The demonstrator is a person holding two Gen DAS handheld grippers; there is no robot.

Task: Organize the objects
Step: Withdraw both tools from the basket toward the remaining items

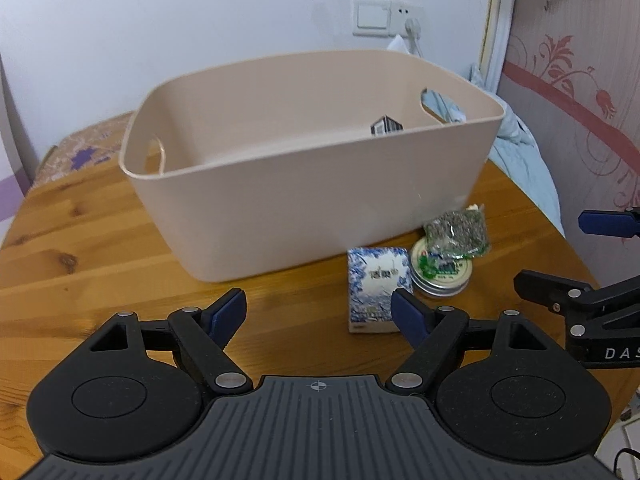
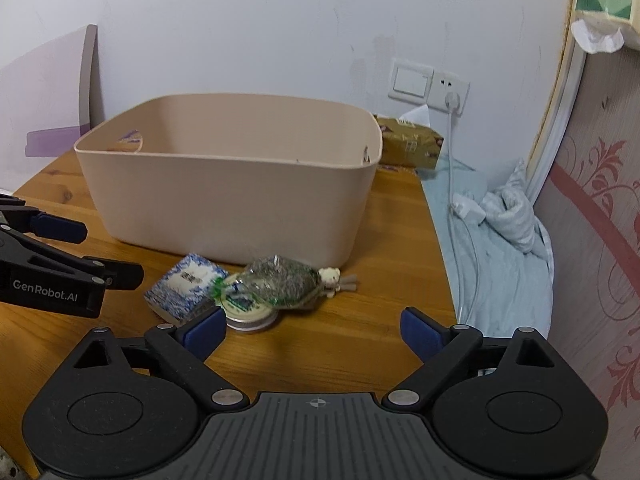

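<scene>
One beige plastic basket [image 1: 304, 200] is seen on one wooden table [image 1: 100, 264]. In front of it are counted one blue-and-white patterned box [image 1: 378, 280], one round tin [image 1: 438, 276], one clear bag of dried greenish bits [image 2: 280, 282] and one small bear charm [image 2: 330, 277]. One boxed item [image 1: 386, 125] is glimpsed inside the basket. Two grippers are counted.

Left black two-finger gripper with blue pads [image 1: 318, 314] tilted downward, jaws apart, nothing between them; right black two-finger gripper with blue pads [image 2: 312, 330] likewise tilted downward, jaws spread wider, empty, the two side by side.
</scene>
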